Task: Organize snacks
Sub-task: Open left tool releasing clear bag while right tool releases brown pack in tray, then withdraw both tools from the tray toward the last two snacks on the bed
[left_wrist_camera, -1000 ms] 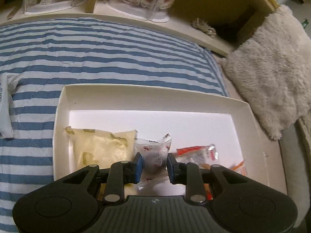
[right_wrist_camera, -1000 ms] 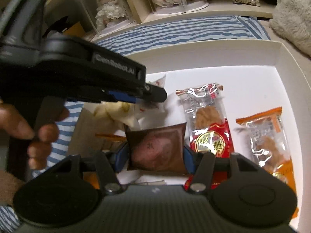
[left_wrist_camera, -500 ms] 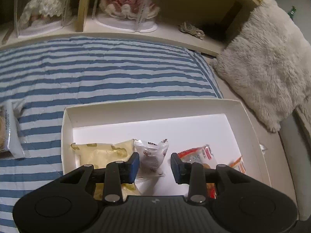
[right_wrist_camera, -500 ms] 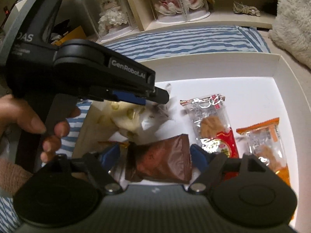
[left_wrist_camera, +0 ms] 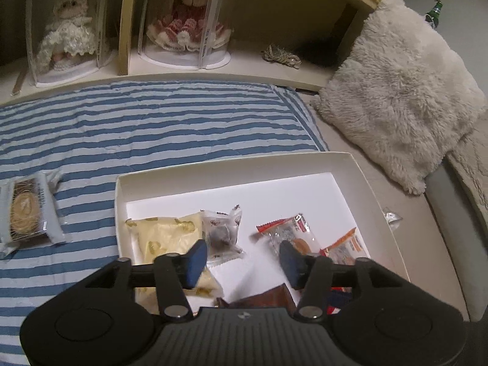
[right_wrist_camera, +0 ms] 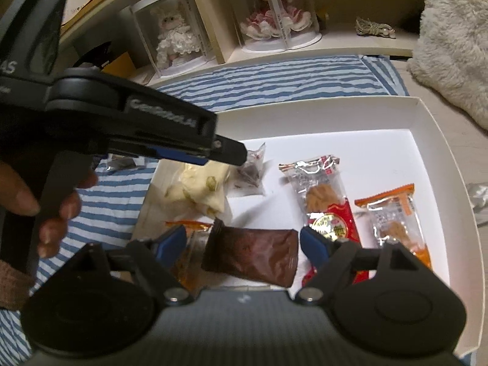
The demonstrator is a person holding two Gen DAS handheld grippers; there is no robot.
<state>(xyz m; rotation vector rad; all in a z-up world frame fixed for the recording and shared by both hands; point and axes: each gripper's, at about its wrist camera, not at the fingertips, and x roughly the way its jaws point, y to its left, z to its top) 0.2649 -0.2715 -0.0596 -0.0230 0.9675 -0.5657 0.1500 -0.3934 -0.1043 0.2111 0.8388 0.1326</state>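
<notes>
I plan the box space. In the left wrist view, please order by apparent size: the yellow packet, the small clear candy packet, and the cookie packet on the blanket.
1. yellow packet, partly hidden
2. cookie packet, similar, so this order is unsure
3. clear candy packet, clearly smallest

Matt white cardboard box [left_wrist_camera: 378,189], glossy crinkled plastic snack wrappers [right_wrist_camera: 320,183], quilted striped cloth bedspread [left_wrist_camera: 152,128], shaggy plush cushion [left_wrist_camera: 396,91].

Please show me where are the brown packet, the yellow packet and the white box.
brown packet [right_wrist_camera: 253,256], right wrist view, middle of wrapper.
yellow packet [left_wrist_camera: 161,238], left wrist view, flat front.
white box [left_wrist_camera: 231,167], left wrist view, far wall.
</notes>
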